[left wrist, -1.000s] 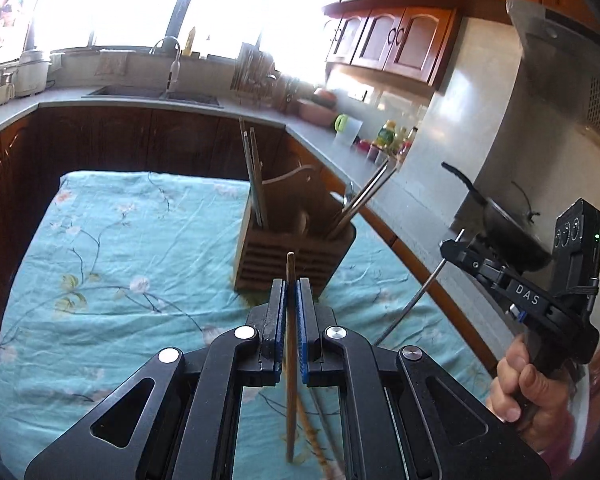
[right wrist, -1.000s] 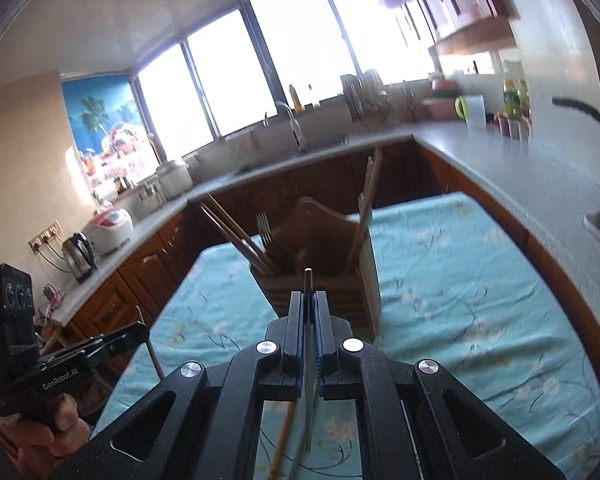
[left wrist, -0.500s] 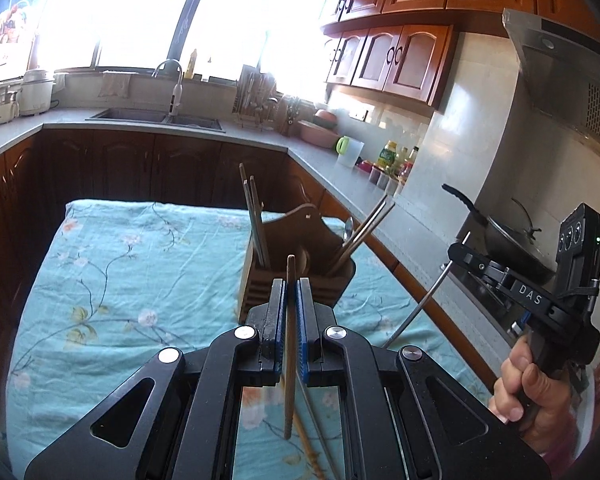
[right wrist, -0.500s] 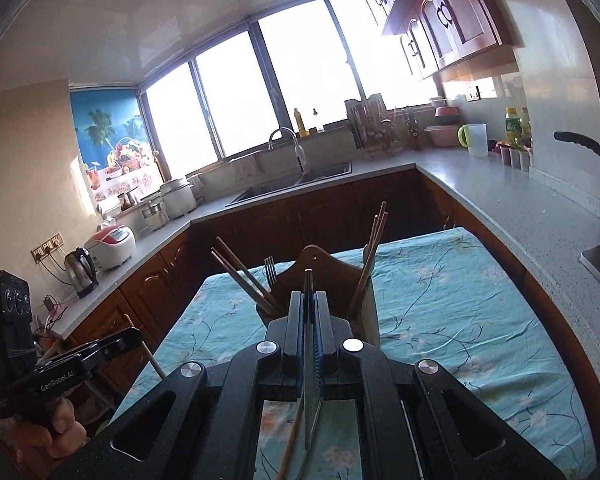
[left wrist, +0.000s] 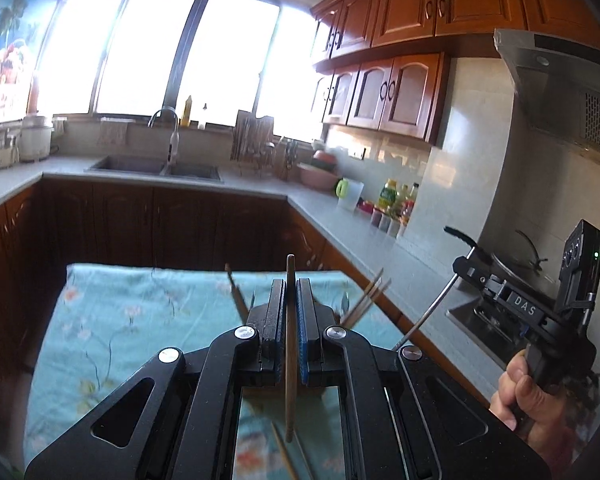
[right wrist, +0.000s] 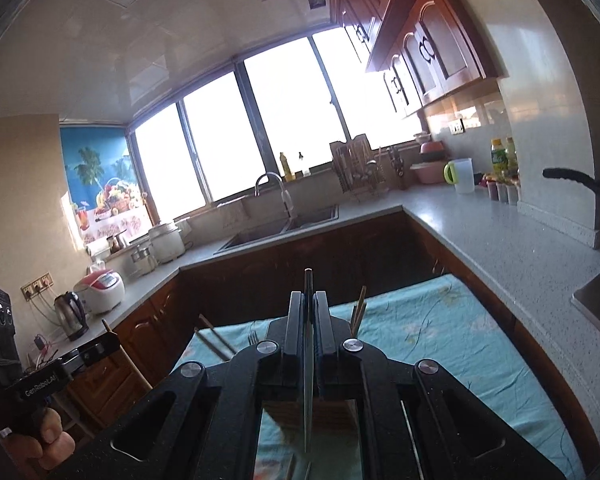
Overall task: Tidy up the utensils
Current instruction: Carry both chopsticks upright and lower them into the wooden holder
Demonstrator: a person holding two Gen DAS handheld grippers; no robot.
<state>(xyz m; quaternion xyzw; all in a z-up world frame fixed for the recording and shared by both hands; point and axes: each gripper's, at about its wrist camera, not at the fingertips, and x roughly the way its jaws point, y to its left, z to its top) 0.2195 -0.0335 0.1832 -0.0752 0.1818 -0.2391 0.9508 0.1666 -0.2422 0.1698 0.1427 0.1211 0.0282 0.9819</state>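
Both sets of jaws are clamped: the left gripper [left wrist: 289,312] on a light, stiff wooden chopstick [left wrist: 290,344] mid-length, the right gripper [right wrist: 309,328] on a thin, slippery metal utensil [right wrist: 308,380]

Left gripper [left wrist: 291,300] clamped tight, jaws nearly together, pointing slightly below level; seen from the other side, gripped from below by a hand [right wrist: 40,440]. Right gripper [right wrist: 309,312] likewise pinched shut, tilted a little downward, held by its grip in the right hand [left wrist: 528,396].

Windows [left wrist: 188,44] blown out w/ daylight glare, cabinets [right wrist: 300,248] below in shadow, fisheye warp + dark vignette at edges.
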